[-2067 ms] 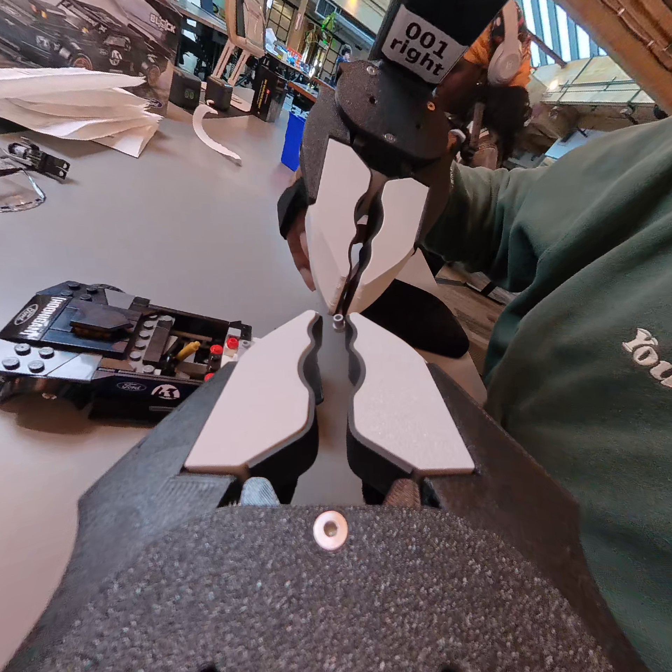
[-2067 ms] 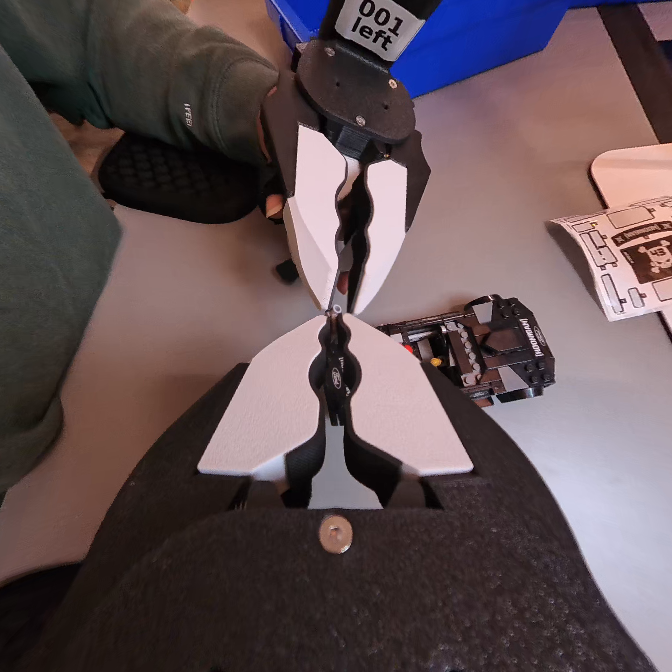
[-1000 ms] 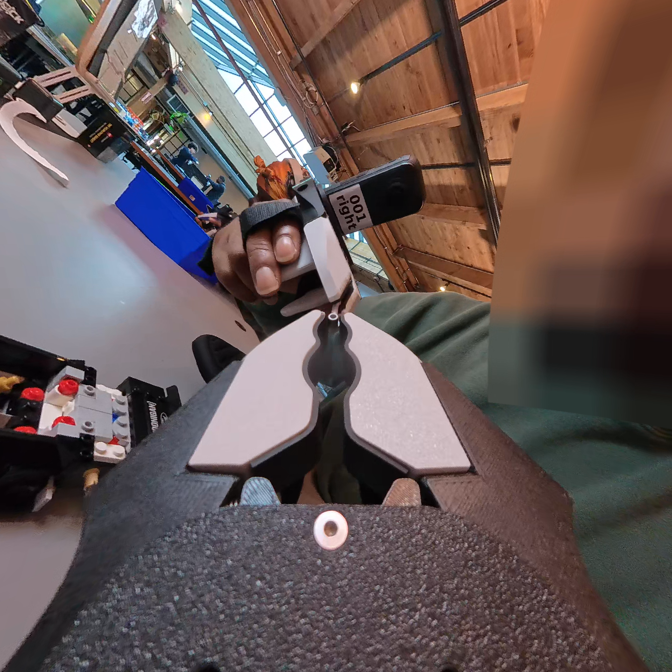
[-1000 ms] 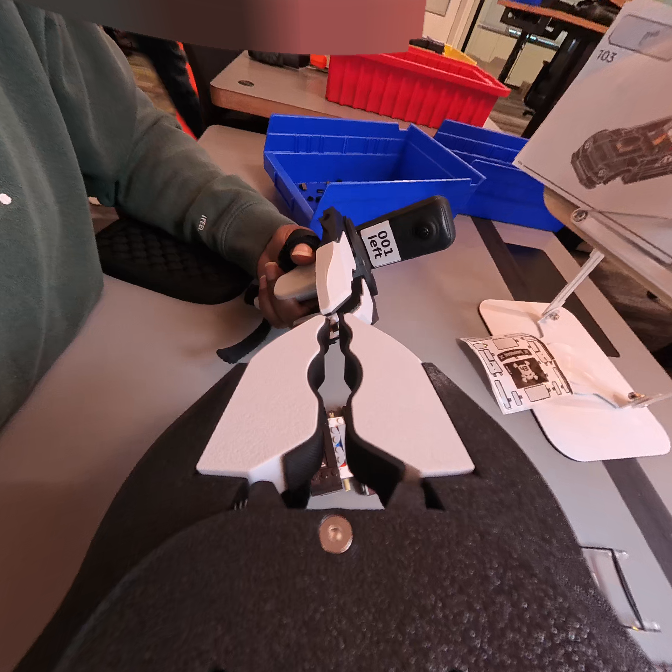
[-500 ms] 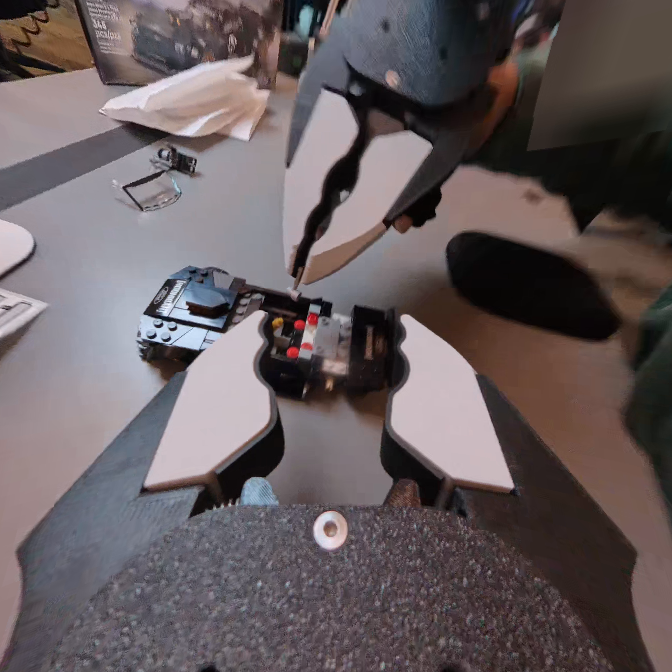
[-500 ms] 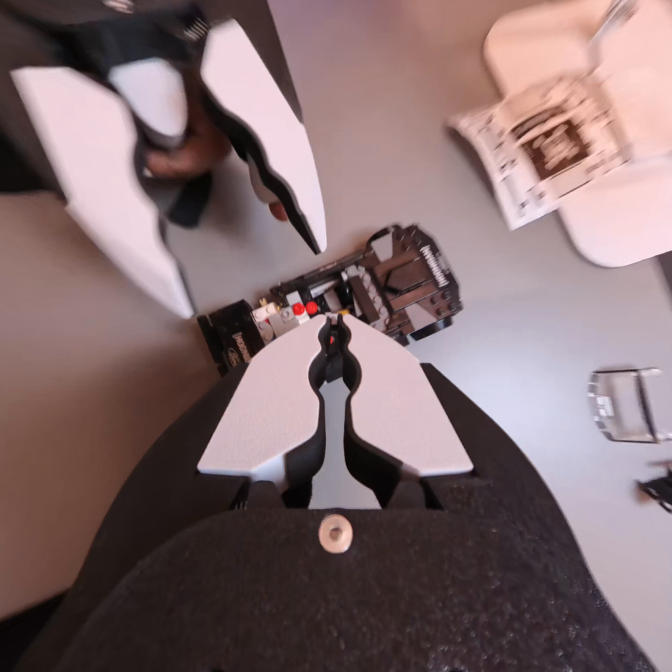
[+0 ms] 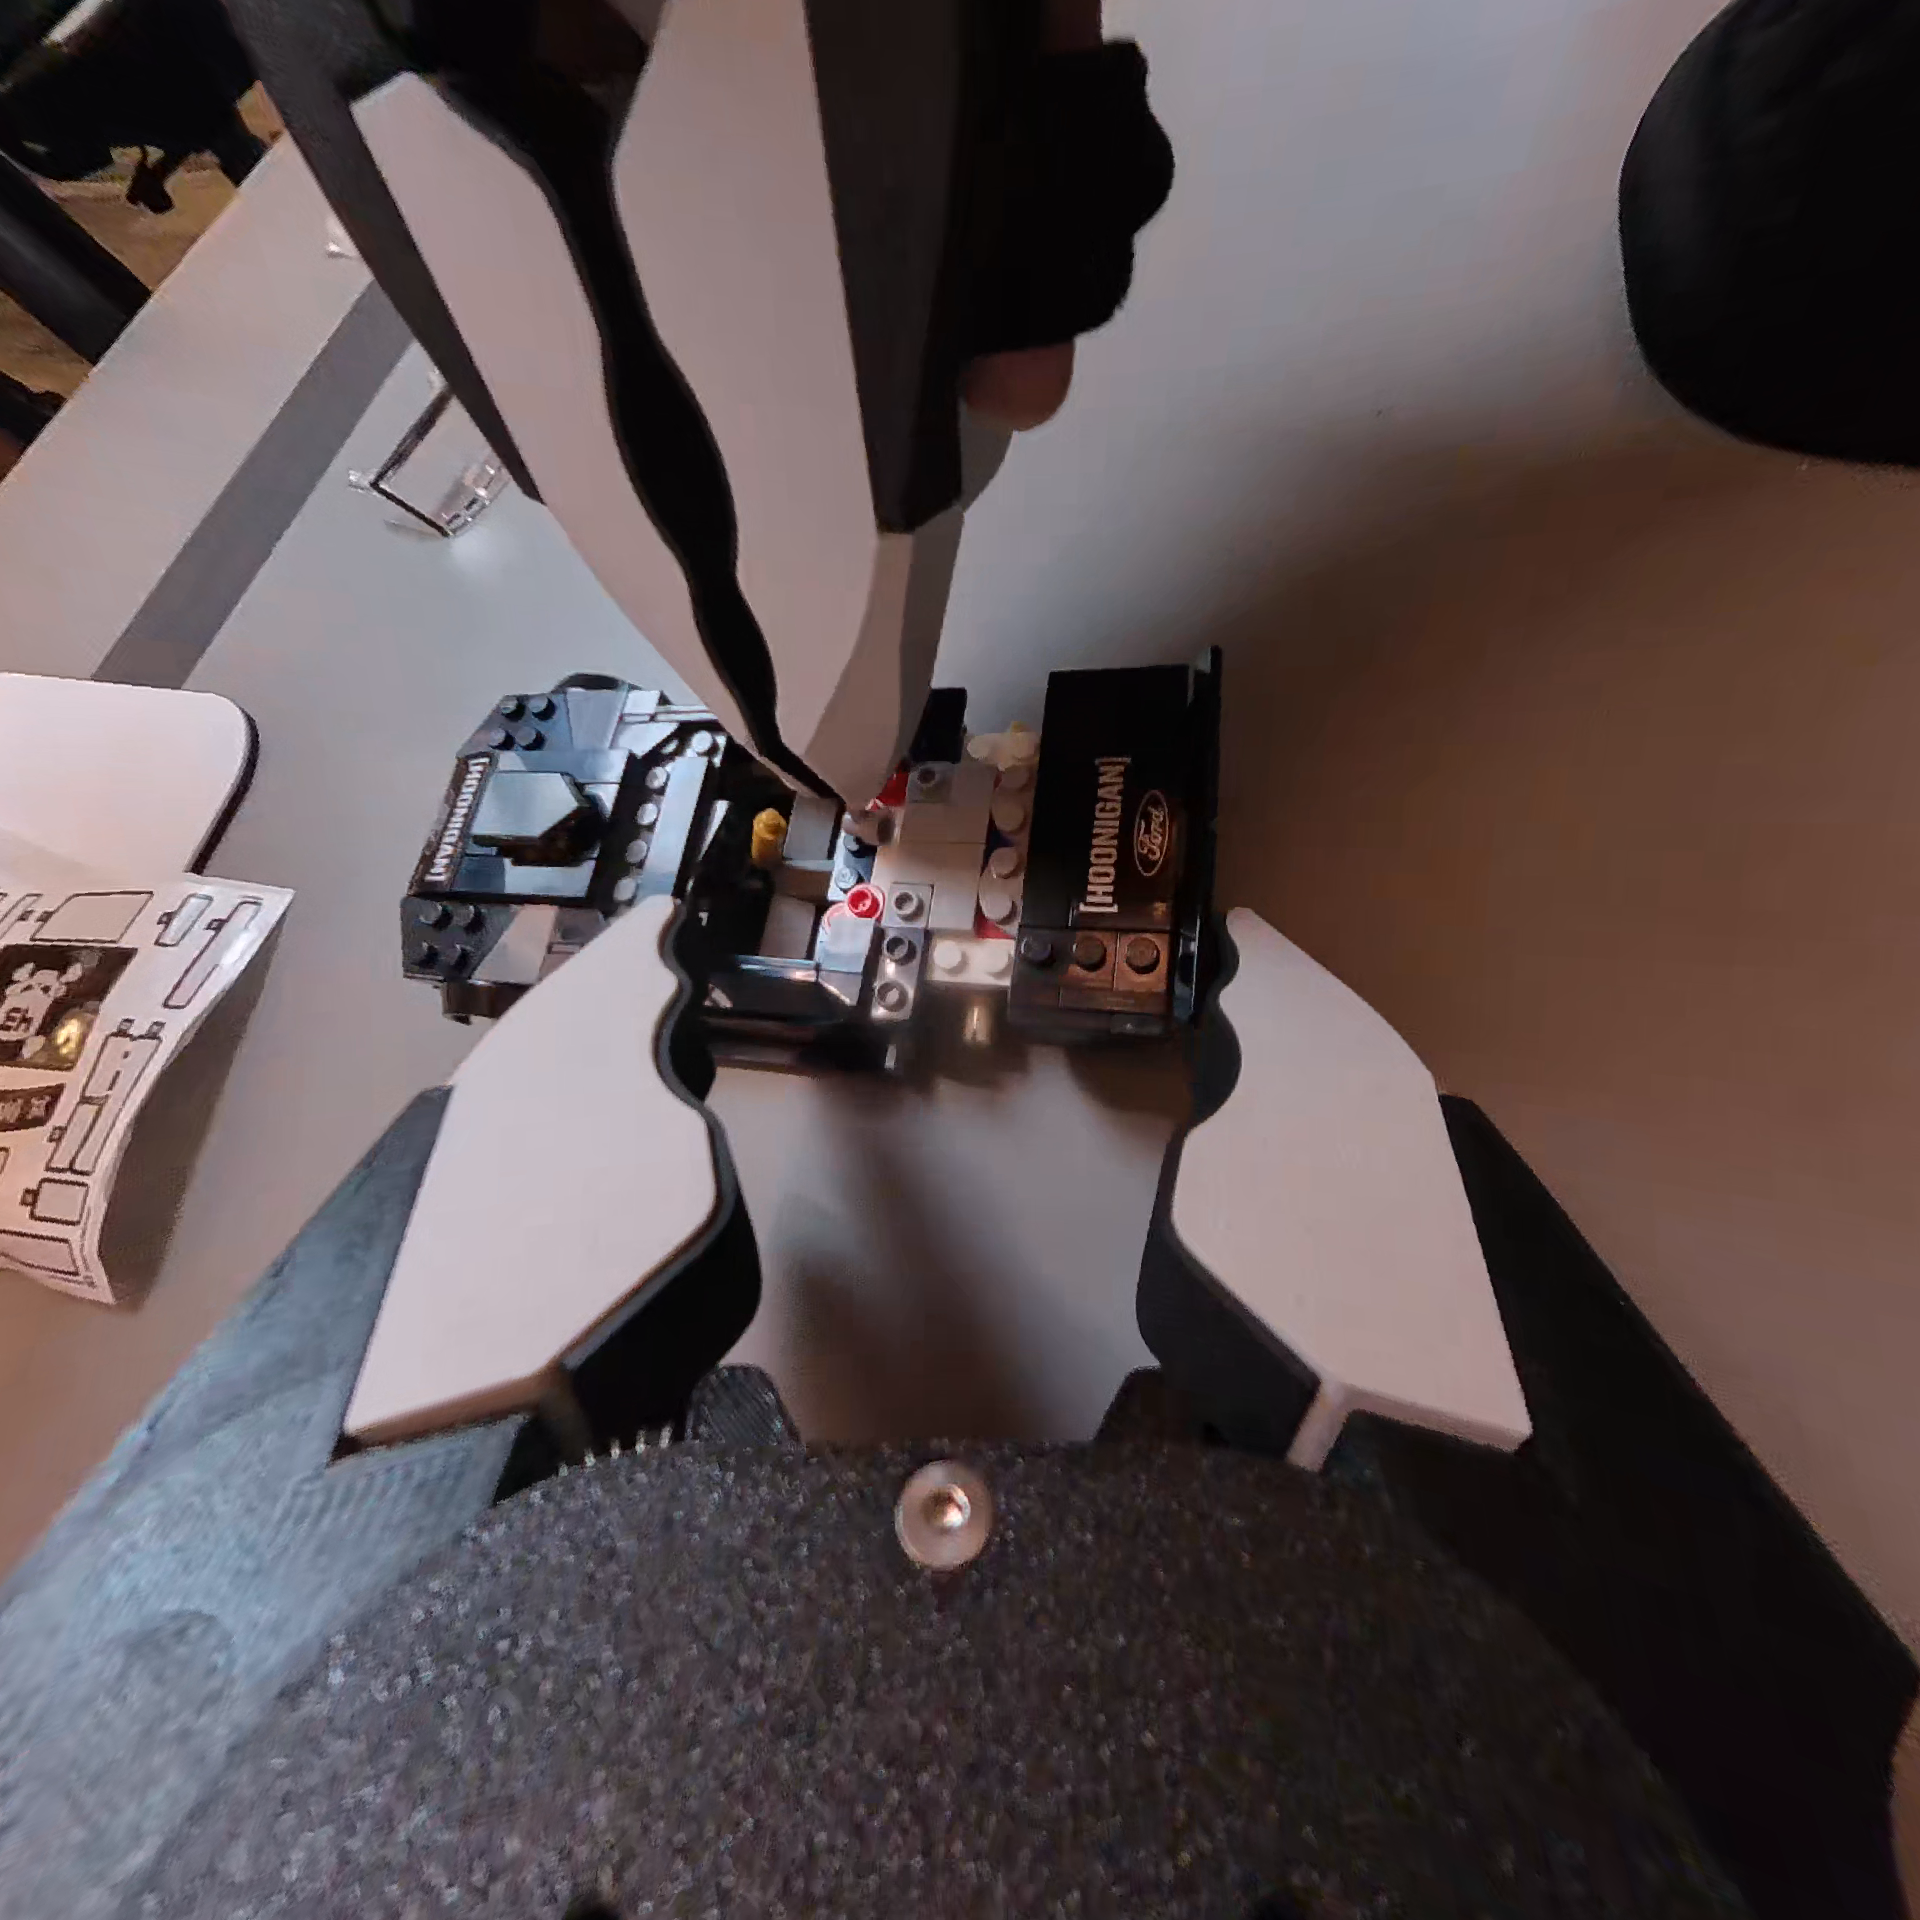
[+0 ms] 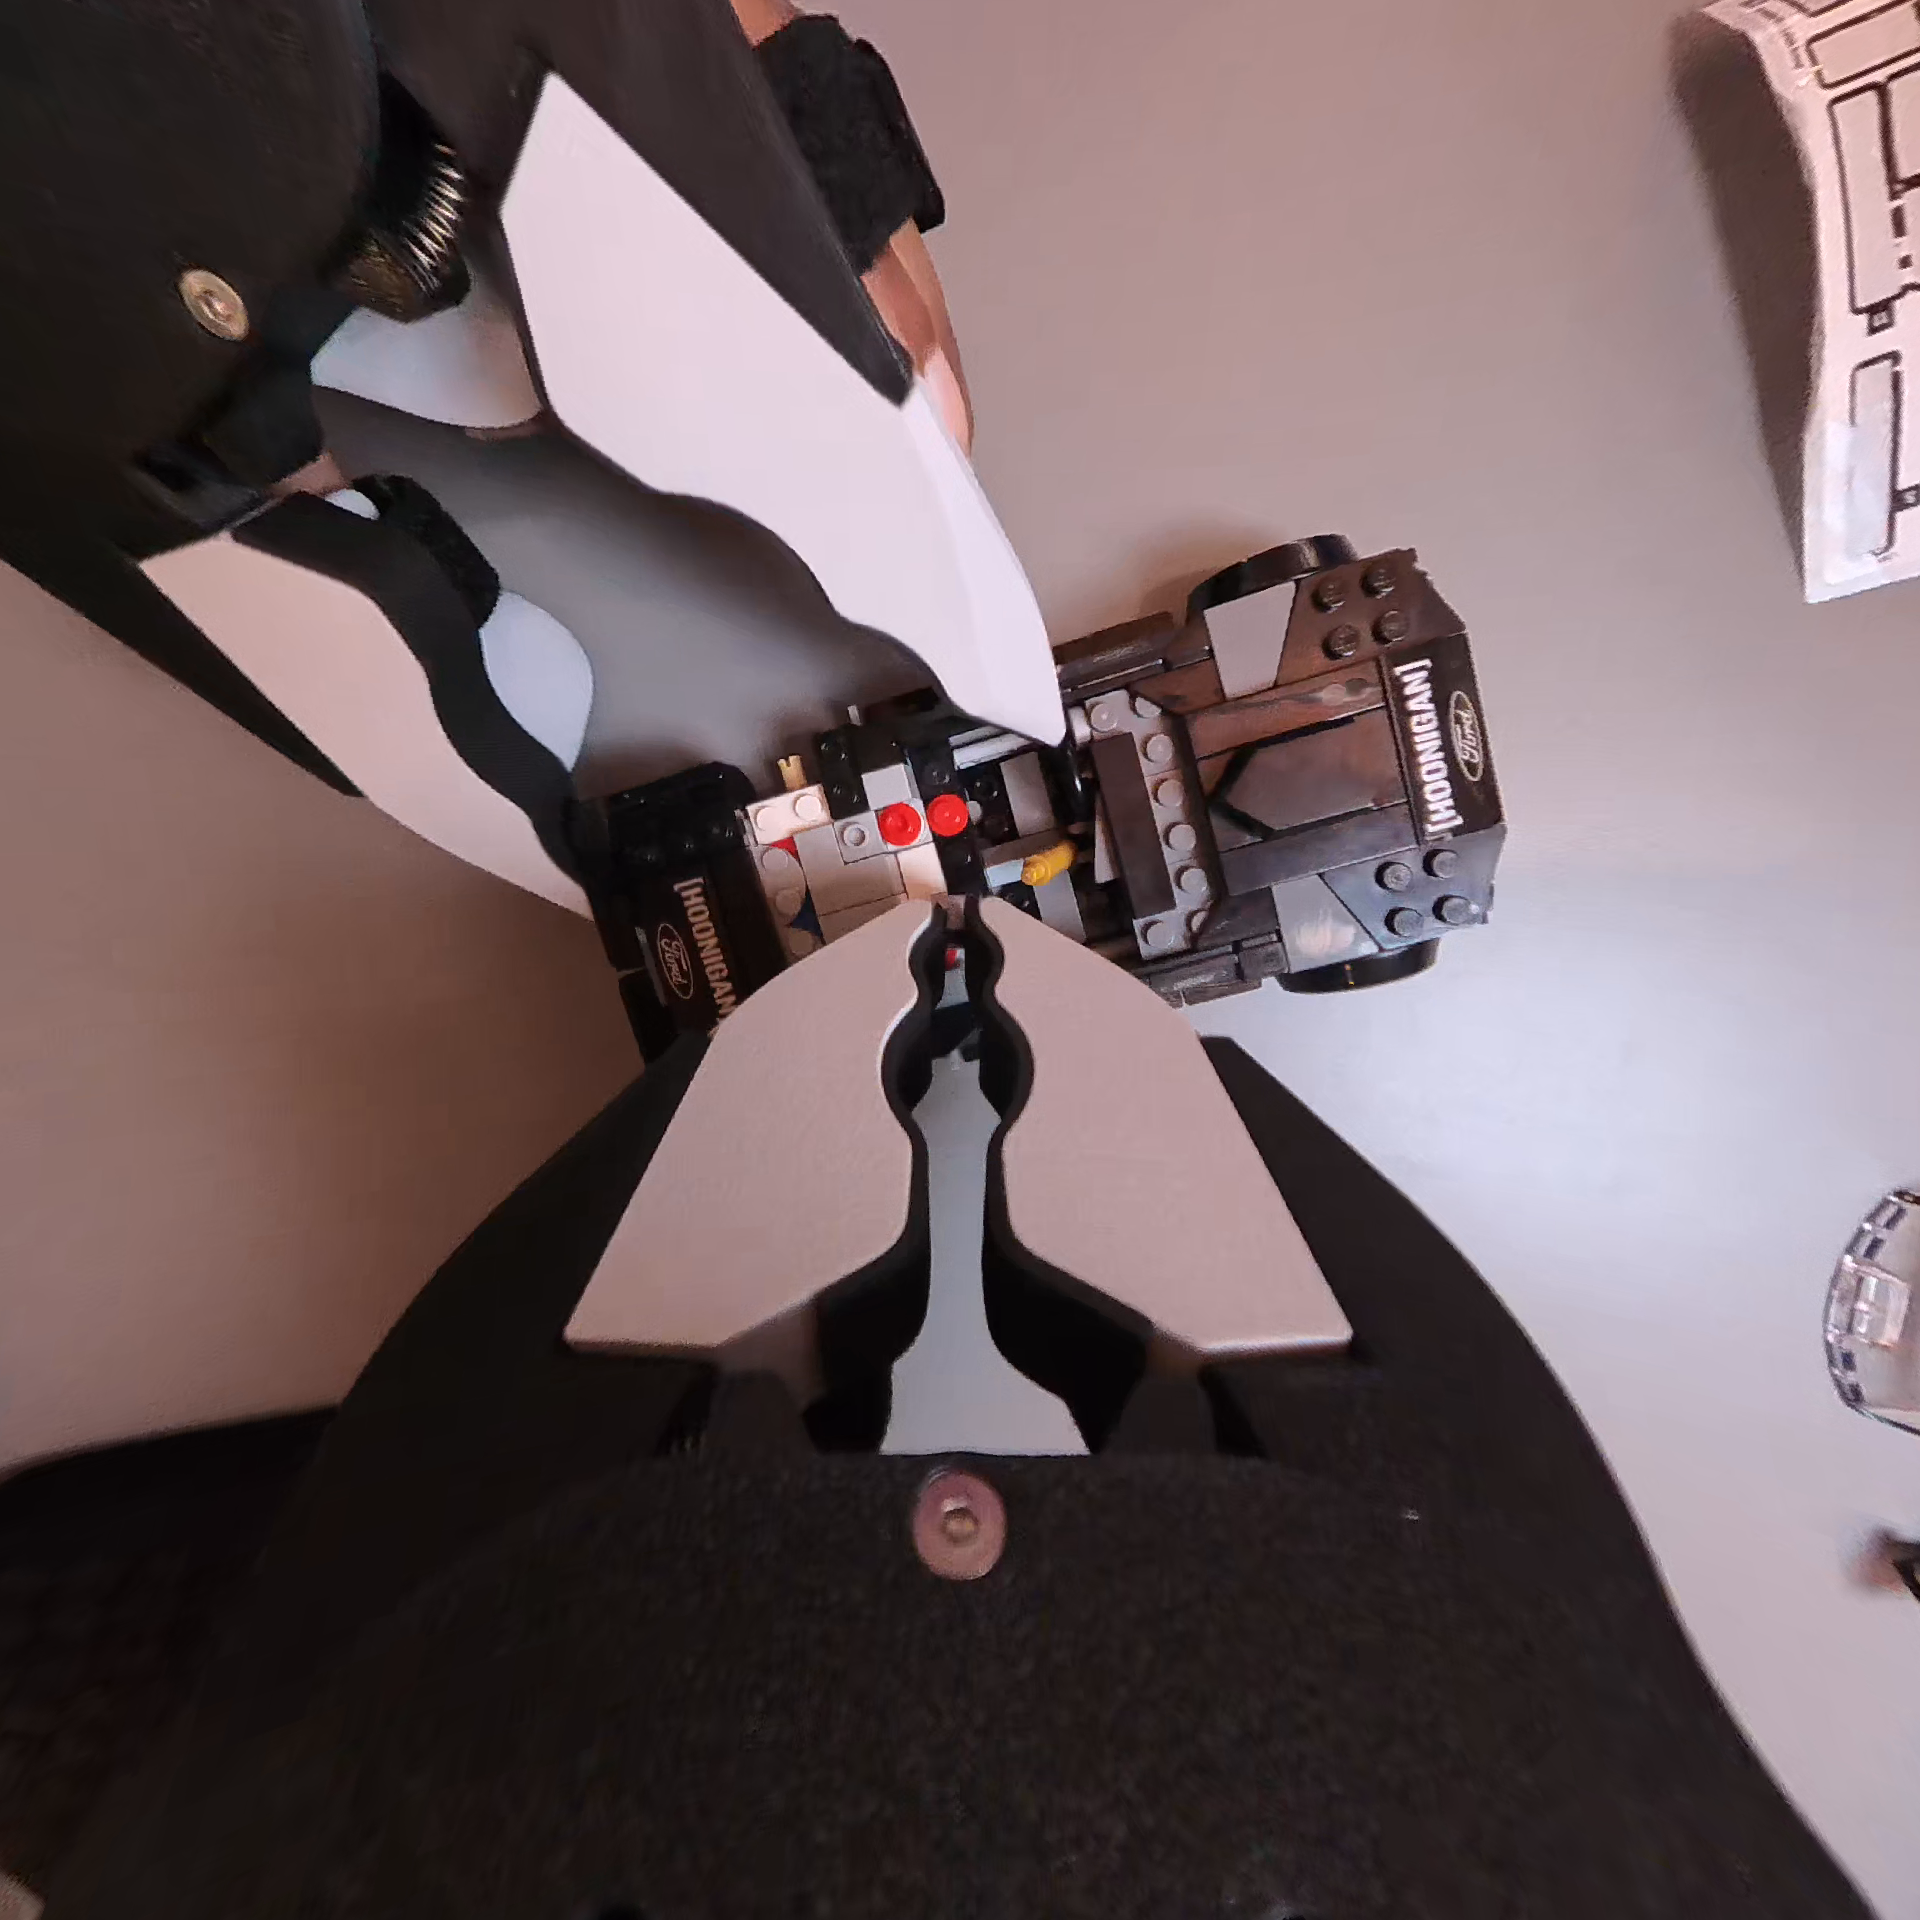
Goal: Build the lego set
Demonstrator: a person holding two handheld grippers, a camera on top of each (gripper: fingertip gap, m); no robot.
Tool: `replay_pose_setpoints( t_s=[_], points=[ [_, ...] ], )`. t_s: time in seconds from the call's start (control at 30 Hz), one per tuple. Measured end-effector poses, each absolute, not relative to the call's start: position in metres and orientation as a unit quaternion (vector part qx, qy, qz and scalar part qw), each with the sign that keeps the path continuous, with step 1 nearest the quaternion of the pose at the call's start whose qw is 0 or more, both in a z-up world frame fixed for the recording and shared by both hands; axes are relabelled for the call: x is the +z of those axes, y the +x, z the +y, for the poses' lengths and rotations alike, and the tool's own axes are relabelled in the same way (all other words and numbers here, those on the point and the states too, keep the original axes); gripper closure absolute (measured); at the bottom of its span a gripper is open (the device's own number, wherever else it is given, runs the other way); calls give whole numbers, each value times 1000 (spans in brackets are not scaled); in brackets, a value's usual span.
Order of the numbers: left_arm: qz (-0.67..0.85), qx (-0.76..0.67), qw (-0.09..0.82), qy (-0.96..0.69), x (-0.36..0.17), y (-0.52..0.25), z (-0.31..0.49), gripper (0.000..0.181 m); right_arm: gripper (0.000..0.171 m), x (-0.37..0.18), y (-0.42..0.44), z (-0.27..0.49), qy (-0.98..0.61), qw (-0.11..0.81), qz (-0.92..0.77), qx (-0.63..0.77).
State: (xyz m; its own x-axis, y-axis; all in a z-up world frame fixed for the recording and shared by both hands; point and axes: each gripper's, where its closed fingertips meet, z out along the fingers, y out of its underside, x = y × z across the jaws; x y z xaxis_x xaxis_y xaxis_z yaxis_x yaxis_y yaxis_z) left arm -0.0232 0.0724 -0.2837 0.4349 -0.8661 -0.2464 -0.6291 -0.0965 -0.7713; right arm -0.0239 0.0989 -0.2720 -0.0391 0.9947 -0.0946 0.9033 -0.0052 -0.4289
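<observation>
A partly built black lego car [image 7: 1122, 831] lies on the grey table, with grey plates and red studs in its open middle; it also shows in the right wrist view [image 8: 1299, 790]. My left gripper [image 7: 945, 925] is open and empty, with one finger at each side of the car's rear half. In the right wrist view the left gripper [image 8: 816, 810] comes in from the upper left. My right gripper [image 8: 956, 914] is shut on a small grey round piece [image 7: 871, 826] and holds it down onto the car's middle. In the left wrist view the right gripper [image 7: 831, 800] reaches down from above.
A sticker sheet [image 7: 104, 1060] lies left of the car and shows in the right wrist view [image 8: 1849, 312] at top right. A clear plastic part [image 8: 1881, 1309] lies on the table, and a clear stand [image 7: 436, 499] at the back. A black seat [image 7: 1787, 208] is beyond the table edge. Only a small space, under 4 cm, lies between the two pairs of fingers.
The left gripper has opened and let go of the small grey piece, which the right gripper now holds. Both grippers have come down from mid-air onto the car.
</observation>
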Motion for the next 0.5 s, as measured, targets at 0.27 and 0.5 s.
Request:
replay_pose_setpoints(
  t_s=[0.27,0.5],
  points=[
    [517,-131,439,-723,-284,-27,74,93,168,-272,-25,97,-680,64,-699,213],
    [528,-94,464,-705,-280,-26,76,94,168,-273,-24,98,-679,37,-703,207]
  ],
)
